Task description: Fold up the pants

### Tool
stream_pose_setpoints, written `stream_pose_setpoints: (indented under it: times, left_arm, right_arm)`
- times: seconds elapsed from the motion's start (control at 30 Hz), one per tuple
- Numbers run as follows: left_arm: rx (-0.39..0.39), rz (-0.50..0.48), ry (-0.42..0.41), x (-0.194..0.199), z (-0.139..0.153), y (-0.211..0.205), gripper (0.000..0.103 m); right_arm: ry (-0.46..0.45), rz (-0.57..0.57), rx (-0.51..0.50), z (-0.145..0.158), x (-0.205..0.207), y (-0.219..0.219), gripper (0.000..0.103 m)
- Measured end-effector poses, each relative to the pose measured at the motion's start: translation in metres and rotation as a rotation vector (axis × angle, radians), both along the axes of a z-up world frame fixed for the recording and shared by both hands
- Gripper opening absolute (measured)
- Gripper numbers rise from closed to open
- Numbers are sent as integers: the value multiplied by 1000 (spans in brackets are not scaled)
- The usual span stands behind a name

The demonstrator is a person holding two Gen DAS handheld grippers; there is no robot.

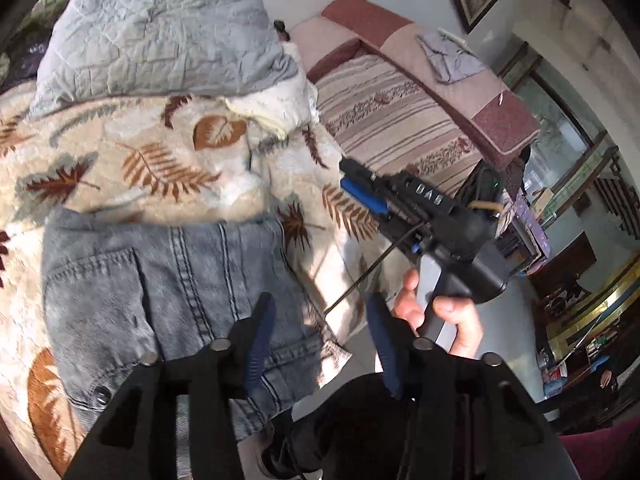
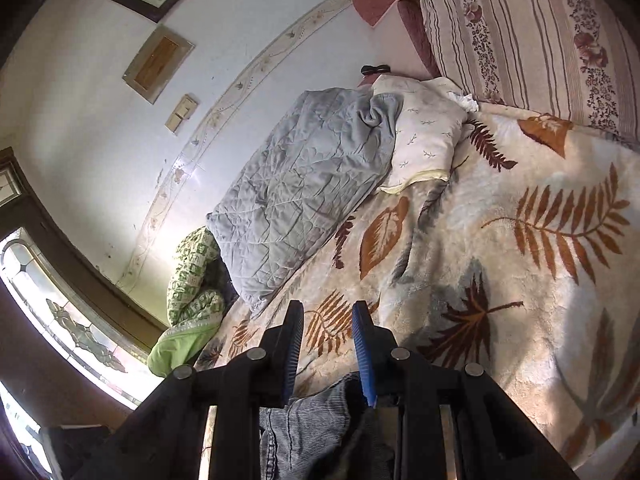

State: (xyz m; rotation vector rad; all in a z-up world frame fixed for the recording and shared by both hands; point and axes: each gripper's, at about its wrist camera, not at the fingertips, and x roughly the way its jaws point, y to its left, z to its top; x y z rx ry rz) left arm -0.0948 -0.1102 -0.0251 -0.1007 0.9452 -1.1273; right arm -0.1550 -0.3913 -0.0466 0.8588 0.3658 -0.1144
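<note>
Grey-blue denim pants (image 1: 160,292) lie folded in a compact stack on the leaf-patterned blanket (image 1: 168,168), back pocket and seams up. My left gripper (image 1: 320,320) is open and empty, its left finger over the right part of the pants, its right finger past the bed's edge. My right gripper (image 1: 356,180) shows in the left wrist view to the right of the pants, above the blanket, held by a hand (image 1: 440,312). In the right wrist view it (image 2: 328,324) is open above the blanket (image 2: 500,240), and a bit of the denim (image 2: 304,432) shows low between its fingers.
A grey quilted cover (image 1: 160,36) and a white pillow (image 1: 276,104) lie at the back of the bed. A striped pillow (image 1: 392,116) leans on the pink headboard (image 1: 432,52). A green patterned quilt (image 2: 192,280) is bunched by the wall. Furniture (image 1: 568,272) stands beyond the bed's right edge.
</note>
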Motion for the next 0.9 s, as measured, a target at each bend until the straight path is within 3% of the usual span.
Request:
stream_pose_setpoints:
  times: [0.03, 0.13, 0.37, 0.5, 0.6, 0.7, 0.8, 0.9]
  left_arm:
    - [-11, 31, -40, 5, 8, 8, 68]
    - [27, 142, -111, 27, 12, 26, 69]
    - [195, 342, 4, 99, -53, 39, 68]
    - [270, 357, 17, 110, -87, 32, 68]
    - [275, 349, 11, 110, -97, 32, 68]
    - [293, 365, -2, 113, -100, 33, 68]
    - [307, 379, -12, 116, -103, 35, 68]
    - [344, 390, -26, 118, -109, 36, 68]
  right_arm:
    - [7, 13, -13, 1, 3, 4, 27]
    - [27, 66, -90, 6, 13, 25, 27]
    - [170, 270, -208, -11, 47, 76, 27]
    - [263, 325, -248, -29, 62, 92, 27]
    - [376, 334, -293, -47, 77, 98, 27]
    - [488, 347, -280, -71, 91, 93, 37]
    - [514, 346, -307, -78, 100, 90, 46]
    - [554, 345, -333, -84, 113, 91, 48]
